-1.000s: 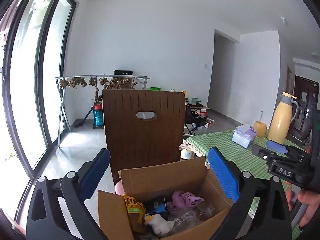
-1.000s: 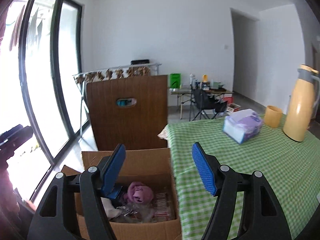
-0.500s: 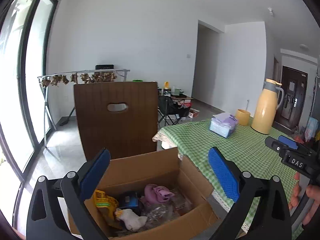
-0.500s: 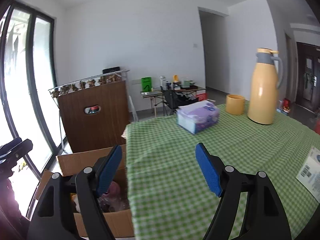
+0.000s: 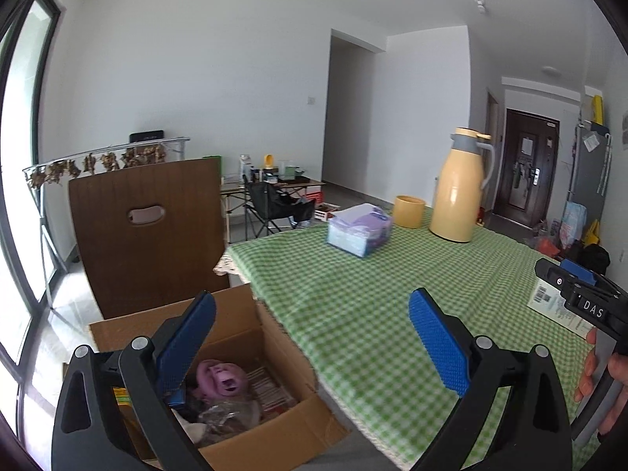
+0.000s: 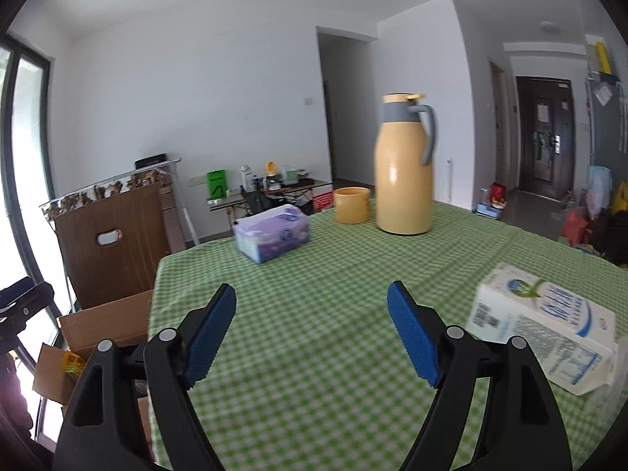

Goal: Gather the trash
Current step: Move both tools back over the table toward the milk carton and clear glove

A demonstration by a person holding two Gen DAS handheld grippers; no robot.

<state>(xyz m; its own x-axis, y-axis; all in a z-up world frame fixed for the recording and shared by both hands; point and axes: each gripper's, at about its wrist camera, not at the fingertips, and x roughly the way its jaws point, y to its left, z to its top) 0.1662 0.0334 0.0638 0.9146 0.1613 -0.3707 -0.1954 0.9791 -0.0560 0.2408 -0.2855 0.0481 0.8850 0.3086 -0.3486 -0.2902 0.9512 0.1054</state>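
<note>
A white milk carton (image 6: 543,324) lies on its side on the green checked tablecloth (image 6: 314,274), to the right of my right gripper (image 6: 312,337). That gripper's jaws are opening, with nothing between them. A cardboard box (image 5: 271,431) of trash stands on the floor at the table's left edge, holding a purple crumpled item (image 5: 221,376) and wrappers. My left gripper (image 5: 312,347) hangs open and empty over the box's right wall and the table edge. The carton's corner (image 5: 549,302) shows behind the right gripper's body in the left wrist view.
A yellow thermos jug (image 6: 404,165), a yellow cup (image 6: 351,204) and a tissue pack (image 6: 272,231) stand at the table's far side. A brown chair back (image 5: 147,231) rises behind the box. A hand (image 5: 600,369) holds the right tool.
Both grippers have swung right, from over the box toward the table. The milk carton has come into the right wrist view, and the right jaws have spread wider.
</note>
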